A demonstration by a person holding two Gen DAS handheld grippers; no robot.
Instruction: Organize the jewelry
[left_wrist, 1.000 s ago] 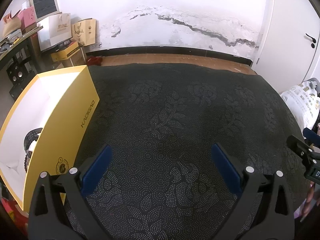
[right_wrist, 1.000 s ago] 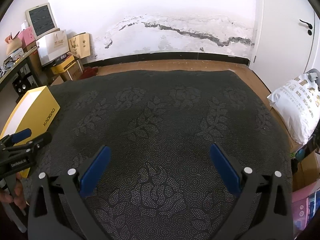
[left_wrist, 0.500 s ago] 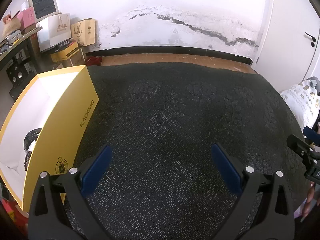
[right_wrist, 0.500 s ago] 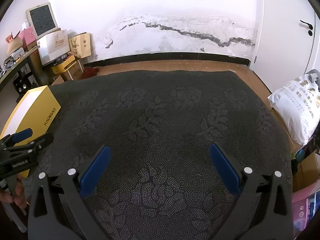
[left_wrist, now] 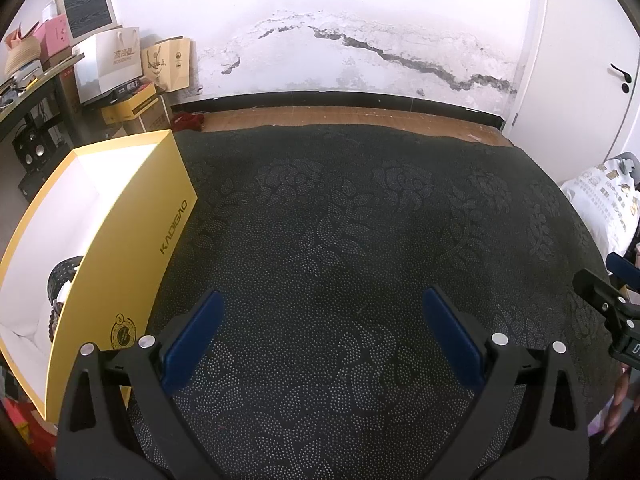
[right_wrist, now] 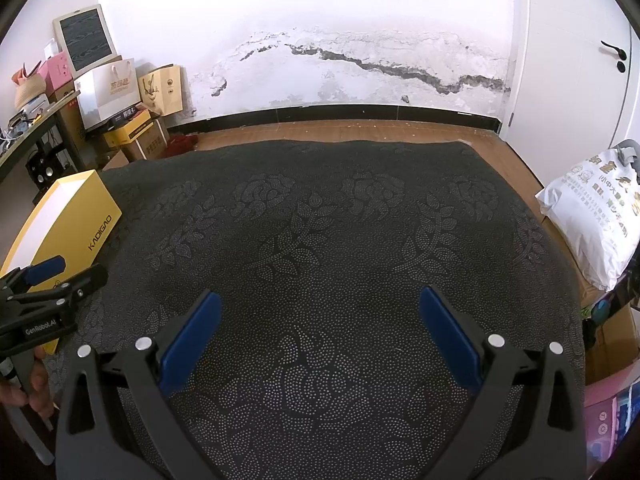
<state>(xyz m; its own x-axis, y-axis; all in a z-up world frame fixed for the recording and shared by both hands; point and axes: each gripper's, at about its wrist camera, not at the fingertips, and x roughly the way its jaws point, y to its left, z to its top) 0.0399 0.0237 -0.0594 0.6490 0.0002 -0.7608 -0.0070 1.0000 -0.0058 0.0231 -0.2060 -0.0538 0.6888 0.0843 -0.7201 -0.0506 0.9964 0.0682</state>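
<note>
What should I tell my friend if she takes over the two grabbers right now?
Left gripper: open, empty, above the dark patterned cloth.
Right gripper: open, empty, above the same cloth.
Yellow box: open, at the cloth's left edge. A dark beaded piece lies inside; the box wall hides part of it.
Done: no jewelry shows on the cloth; at least one piece sits in the box.
Left: nothing visible to pick up; check inside the box before going on.

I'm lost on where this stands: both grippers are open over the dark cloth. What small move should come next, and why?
Probably swing the left gripper toward the yellow box. Both grippers are empty, the cloth shows no jewelry, and the only dark beaded item lies inside that box.
</note>
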